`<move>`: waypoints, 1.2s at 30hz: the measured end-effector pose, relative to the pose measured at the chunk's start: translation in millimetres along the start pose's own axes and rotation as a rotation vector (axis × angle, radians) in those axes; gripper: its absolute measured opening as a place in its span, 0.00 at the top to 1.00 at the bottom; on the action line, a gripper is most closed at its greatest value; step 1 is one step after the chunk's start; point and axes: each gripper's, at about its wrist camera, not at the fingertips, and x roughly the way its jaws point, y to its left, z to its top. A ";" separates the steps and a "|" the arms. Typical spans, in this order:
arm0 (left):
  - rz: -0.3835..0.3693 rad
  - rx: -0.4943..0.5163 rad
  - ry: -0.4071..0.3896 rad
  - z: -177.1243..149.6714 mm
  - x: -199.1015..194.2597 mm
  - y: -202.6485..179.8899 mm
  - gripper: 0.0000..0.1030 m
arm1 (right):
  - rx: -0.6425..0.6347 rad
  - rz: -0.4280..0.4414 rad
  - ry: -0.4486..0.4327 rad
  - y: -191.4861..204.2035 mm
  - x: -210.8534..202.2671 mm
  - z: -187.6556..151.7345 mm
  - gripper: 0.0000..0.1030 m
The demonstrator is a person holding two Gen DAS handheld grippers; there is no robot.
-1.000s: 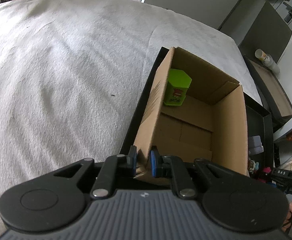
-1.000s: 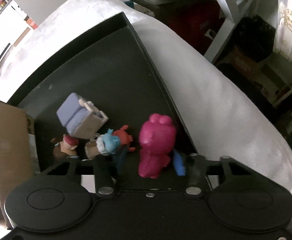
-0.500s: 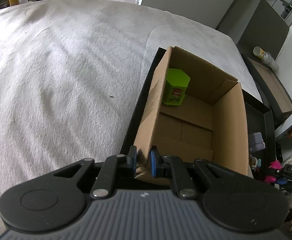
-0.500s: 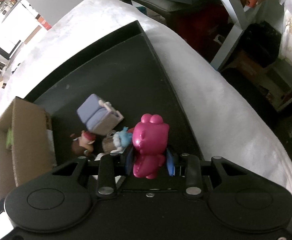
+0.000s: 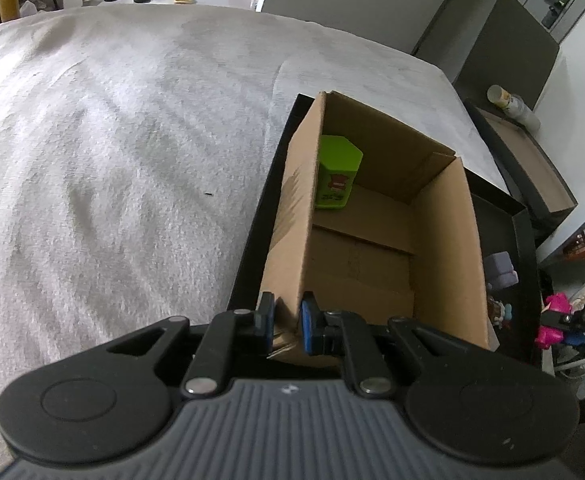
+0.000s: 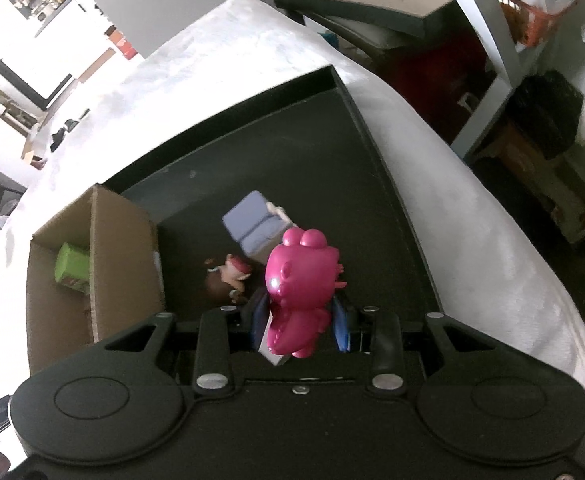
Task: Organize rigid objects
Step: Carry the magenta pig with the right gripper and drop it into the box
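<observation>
Two claws came under our inspection. We found the right claw (image 6: 299, 322) pinching a magenta figurine (image 6: 298, 288) between its blue pads (image 6: 258, 316), the figurine raised above the black tray (image 6: 292, 128). Beneath it on the tray floor lay a lavender block toy (image 6: 252, 226) and a small brown figurine (image 6: 228, 278), close together. We found the left claw (image 5: 287, 322) pressed onto the near corner of the cardboard box (image 5: 448, 248), one pad on either side of the wall. That box stood inside the tray, at its left end. A green hexagonal container (image 5: 337, 174) stood upright in the box's far corner, against the left wall. We noted the tray resting on a bed (image 5: 112, 140) covered in grey fabric.
</observation>
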 end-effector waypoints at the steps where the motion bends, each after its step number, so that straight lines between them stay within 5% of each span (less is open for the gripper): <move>1: -0.002 0.000 0.001 -0.4 -0.2 0.1 0.88 | -0.008 0.005 -0.004 2.7 -2.6 0.2 0.68; 15: -0.030 0.008 0.013 -9.0 -6.0 4.5 0.88 | -0.098 0.082 -0.049 47.5 -26.8 2.5 0.68; 36: 0.024 -0.049 -0.021 -5.0 -6.1 14.2 0.88 | -0.234 0.184 -0.068 122.1 -26.7 -3.0 0.68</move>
